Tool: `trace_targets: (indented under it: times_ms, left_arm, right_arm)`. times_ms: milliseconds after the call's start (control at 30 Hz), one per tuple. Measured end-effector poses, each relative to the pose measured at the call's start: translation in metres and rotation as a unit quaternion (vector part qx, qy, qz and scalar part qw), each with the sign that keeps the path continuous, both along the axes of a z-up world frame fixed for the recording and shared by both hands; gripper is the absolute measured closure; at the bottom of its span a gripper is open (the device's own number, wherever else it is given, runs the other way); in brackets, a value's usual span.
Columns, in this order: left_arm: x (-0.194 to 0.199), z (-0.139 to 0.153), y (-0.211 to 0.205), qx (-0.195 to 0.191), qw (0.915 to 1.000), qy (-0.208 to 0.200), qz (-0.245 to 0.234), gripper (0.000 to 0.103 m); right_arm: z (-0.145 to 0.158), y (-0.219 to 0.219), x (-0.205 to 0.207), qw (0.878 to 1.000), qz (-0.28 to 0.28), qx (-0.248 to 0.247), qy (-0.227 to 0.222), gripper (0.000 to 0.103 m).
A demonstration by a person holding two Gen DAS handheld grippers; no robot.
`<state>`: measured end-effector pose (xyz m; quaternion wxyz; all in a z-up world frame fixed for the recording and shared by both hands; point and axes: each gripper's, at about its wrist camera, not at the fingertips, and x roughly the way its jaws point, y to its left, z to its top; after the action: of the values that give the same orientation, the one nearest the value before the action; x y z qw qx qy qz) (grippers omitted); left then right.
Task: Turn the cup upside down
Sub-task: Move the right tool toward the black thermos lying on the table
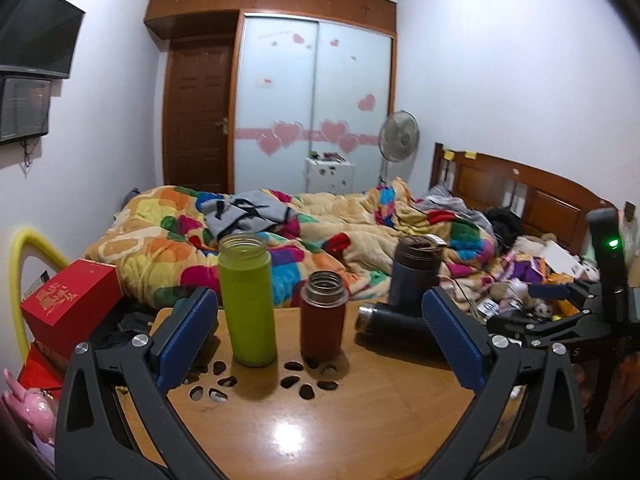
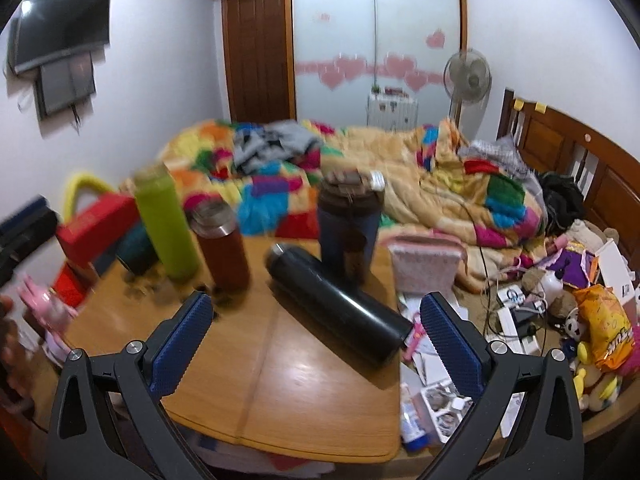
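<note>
Behind my small wooden table (image 1: 360,412) lay a bed heaped with a patchwork quilt (image 1: 168,248). From left to right on the table, a green cup (image 1: 247,300) and a red-brown cup (image 1: 323,316) stood upright with open mouths, a black cup (image 2: 340,304) lay on its side, and a dark blue cup (image 1: 416,276) stood behind it. My left gripper (image 1: 320,336) and right gripper (image 2: 316,332) both hovered over the near edge, jaws spread wide and holding nothing.

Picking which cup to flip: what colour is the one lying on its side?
Black, with a silvery rim at its mouth: the lying cup shows best in the right wrist view.
</note>
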<state>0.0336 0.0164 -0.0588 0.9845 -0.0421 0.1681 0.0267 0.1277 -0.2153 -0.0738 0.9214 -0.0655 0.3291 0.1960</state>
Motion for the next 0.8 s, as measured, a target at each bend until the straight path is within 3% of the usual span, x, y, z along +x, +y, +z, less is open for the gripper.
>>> trace_targets:
  times_ms: [200, 467, 800]
  left_arm:
    - [0.007, -0.030, 0.004, 0.008, 0.9999, -0.011, 0.001, 0.000]
    - [0.018, -0.062, 0.005, 0.019, 0.9996, 0.012, 0.015, 0.000]
    - [0.027, -0.088, -0.005, 0.037, 0.9985, 0.039, -0.011, 0.000]
  right_arm:
    - [-0.044, -0.003, 0.043, 0.997, 0.027, -0.047, 0.057, 0.000]
    - [-0.097, 0.006, 0.105, 0.979, 0.061, -0.113, 0.155, 0.004]
    - [-0.116, 0.015, 0.123, 0.965, 0.094, -0.159, 0.184, 0.018]
